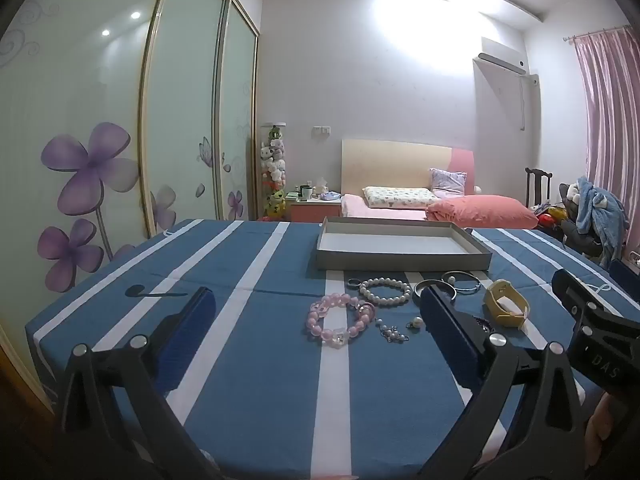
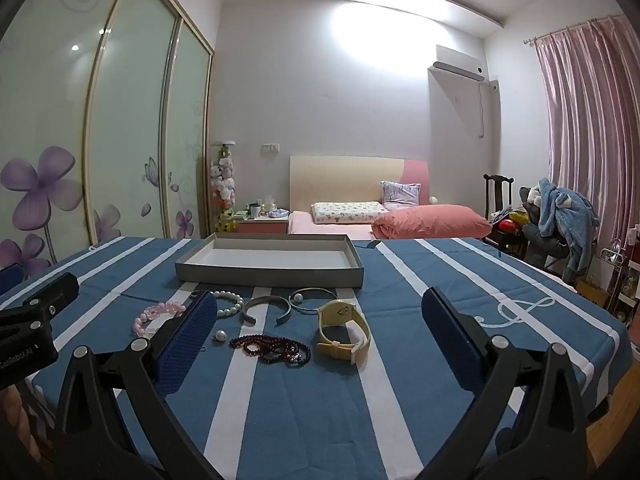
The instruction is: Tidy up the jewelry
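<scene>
On the striped tablecloth [image 2: 280, 400], bracelets, a pink bead bracelet [image 1: 340, 320] and a yellow watch [image 2: 344, 332] lie before the grey tray [image 2: 268, 270]; left gripper [image 1: 316, 308] and right gripper [image 2: 316, 316] hover spread wide, empty.

We are seeing a matt woven cloth [image 2: 304, 408] covering the table, a matt grey cardboard tray [image 2: 268, 276], glossy pearl beads [image 1: 385, 290], translucent pink beads [image 1: 340, 320], polished metal bangles [image 2: 267, 309], a smooth yellow rubbery watch strap [image 2: 344, 332], and dark shiny beads [image 2: 272, 347].
</scene>
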Motion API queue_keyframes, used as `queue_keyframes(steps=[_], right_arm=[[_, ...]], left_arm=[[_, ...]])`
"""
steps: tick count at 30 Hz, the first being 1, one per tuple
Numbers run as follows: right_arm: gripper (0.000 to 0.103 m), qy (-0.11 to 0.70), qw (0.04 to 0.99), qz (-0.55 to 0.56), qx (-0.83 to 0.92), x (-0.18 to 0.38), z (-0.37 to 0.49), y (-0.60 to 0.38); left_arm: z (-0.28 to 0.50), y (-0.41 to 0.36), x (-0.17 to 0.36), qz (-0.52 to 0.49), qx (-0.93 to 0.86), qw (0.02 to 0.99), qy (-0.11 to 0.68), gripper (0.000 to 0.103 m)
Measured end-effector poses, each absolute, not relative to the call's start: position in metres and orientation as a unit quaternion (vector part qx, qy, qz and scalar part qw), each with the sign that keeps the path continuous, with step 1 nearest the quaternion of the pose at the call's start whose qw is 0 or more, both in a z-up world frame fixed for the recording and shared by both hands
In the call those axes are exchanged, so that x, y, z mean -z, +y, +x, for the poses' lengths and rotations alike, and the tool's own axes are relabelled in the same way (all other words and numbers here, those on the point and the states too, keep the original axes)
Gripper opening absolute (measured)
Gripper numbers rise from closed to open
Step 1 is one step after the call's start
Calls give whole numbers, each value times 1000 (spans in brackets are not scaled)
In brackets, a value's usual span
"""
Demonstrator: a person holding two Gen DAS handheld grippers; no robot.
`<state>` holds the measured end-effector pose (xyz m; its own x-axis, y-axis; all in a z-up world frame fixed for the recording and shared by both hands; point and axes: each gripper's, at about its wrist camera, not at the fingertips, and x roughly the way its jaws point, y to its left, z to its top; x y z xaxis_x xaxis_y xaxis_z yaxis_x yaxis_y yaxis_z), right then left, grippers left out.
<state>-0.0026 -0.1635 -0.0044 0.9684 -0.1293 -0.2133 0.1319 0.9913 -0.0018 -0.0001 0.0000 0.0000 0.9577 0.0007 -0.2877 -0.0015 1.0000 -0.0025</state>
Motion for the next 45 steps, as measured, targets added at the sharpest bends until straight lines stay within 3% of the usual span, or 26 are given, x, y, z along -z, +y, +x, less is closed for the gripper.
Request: queue_keyframes(steps=[45], right_arm=[[101, 114, 991, 10, 66, 10, -4, -167]], left_arm=[[1, 0, 2, -5, 0, 988, 153, 99]])
